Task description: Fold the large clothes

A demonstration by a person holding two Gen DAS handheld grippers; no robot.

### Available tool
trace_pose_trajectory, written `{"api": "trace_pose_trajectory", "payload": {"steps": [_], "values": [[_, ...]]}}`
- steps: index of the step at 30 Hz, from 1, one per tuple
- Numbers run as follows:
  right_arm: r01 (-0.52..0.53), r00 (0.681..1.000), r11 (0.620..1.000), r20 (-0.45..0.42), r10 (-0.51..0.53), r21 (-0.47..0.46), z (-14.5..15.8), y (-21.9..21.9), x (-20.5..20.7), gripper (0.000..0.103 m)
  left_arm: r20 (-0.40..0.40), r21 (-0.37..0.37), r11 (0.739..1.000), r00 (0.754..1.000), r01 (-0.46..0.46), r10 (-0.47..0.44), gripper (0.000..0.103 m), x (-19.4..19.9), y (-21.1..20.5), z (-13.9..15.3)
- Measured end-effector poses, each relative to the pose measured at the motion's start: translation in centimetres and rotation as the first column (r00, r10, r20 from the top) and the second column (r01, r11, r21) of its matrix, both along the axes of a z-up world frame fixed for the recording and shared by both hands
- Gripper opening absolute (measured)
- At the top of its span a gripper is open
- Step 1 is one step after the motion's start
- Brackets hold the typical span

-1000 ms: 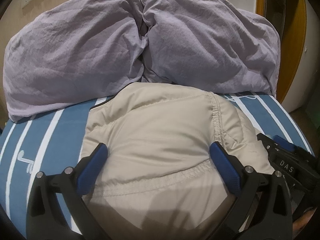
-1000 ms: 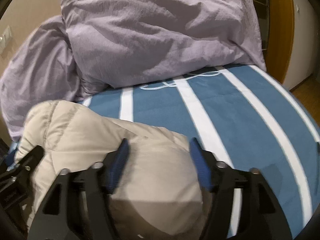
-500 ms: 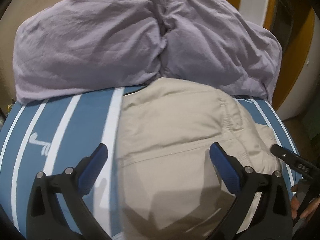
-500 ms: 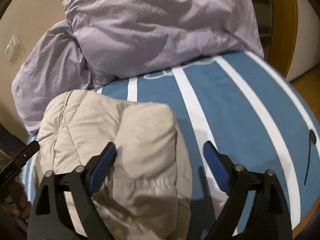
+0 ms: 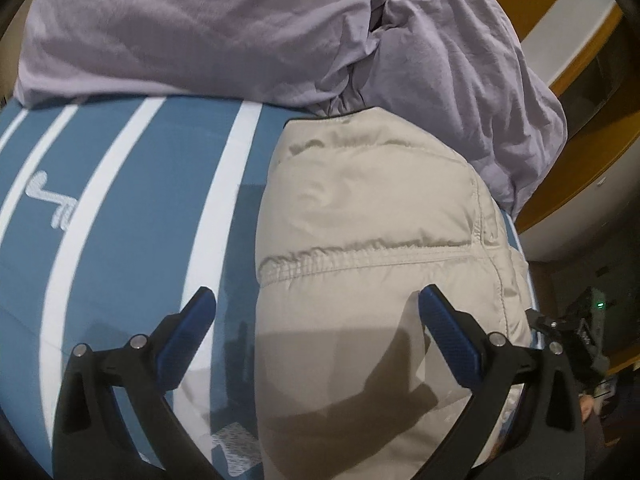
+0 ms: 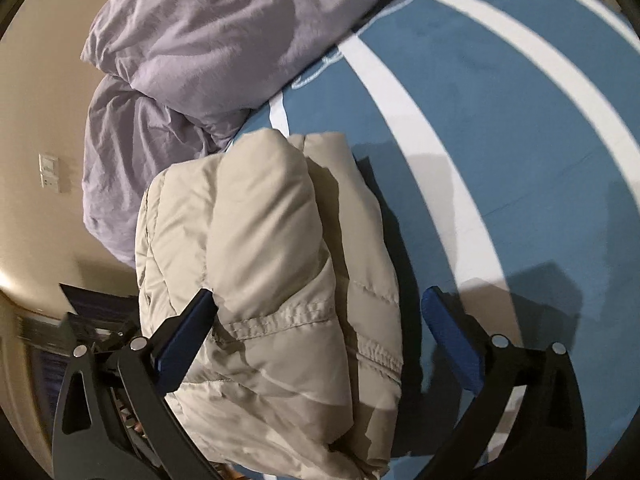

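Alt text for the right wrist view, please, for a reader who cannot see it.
A folded beige puffer jacket lies on a blue, white-striped bedspread, under the open right claw. A rumpled lilac duvet is heaped behind it.

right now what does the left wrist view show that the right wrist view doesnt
Only the left wrist view shows the jacket's flat top panel with its gathered seam, and the wood-trimmed doorway.

Only the right wrist view shows the jacket's stacked folded layers from the side, and the wall switches.

Both show the beige puffer jacket, the lilac duvet, the blue striped bedspread and open jaws.
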State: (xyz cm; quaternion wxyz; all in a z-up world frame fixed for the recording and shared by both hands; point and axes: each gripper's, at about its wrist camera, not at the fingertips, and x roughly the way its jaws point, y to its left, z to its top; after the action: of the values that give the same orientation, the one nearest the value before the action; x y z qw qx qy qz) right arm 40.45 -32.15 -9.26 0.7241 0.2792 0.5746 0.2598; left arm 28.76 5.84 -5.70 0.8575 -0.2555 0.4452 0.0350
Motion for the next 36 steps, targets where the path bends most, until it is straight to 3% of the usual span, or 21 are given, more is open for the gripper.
{"api": "trace_pose_trajectory", "payload": {"steps": [8,15,21,29,34,36], "values": [[-0.058,0.995,0.994,-0.080,0.066,0.092,-1.7,0.8,1.1,0.102,-0.019,-0.157,0.987,1.000,-0.015,0.013,0.101,0.8,1.2,-1.9],[-0.098,0.985,0.980,-0.124,0.120,0.170,-2.8,2.1,1.8,0.102,-0.026,-0.314,0.949,0.999,-0.036,0.029,0.101,1.1,2.2,-3.9],[-0.125,0.981,0.974,-0.121,0.149,0.187,-2.8,3.4,2.0,0.102,-0.033,-0.435,0.899,0.998,-0.059,0.049,0.101,1.3,2.8,-5.3],[-0.114,0.986,0.970,-0.098,0.137,0.213,-2.7,4.0,1.7,0.101,-0.038,-0.476,0.877,0.998,-0.062,0.050,0.097,1.6,2.8,-5.3],[-0.112,0.987,0.962,-0.085,0.137,0.250,-2.3,4.4,1.7,0.088,-0.025,-0.498,0.865,0.998,-0.058,0.053,0.083,1.5,3.8,-4.7],[-0.120,0.987,0.956,-0.075,0.145,0.269,-2.1,4.9,1.8,0.077,-0.018,-0.486,0.871,0.998,-0.063,0.062,0.080,1.7,4.5,-4.1]]}}
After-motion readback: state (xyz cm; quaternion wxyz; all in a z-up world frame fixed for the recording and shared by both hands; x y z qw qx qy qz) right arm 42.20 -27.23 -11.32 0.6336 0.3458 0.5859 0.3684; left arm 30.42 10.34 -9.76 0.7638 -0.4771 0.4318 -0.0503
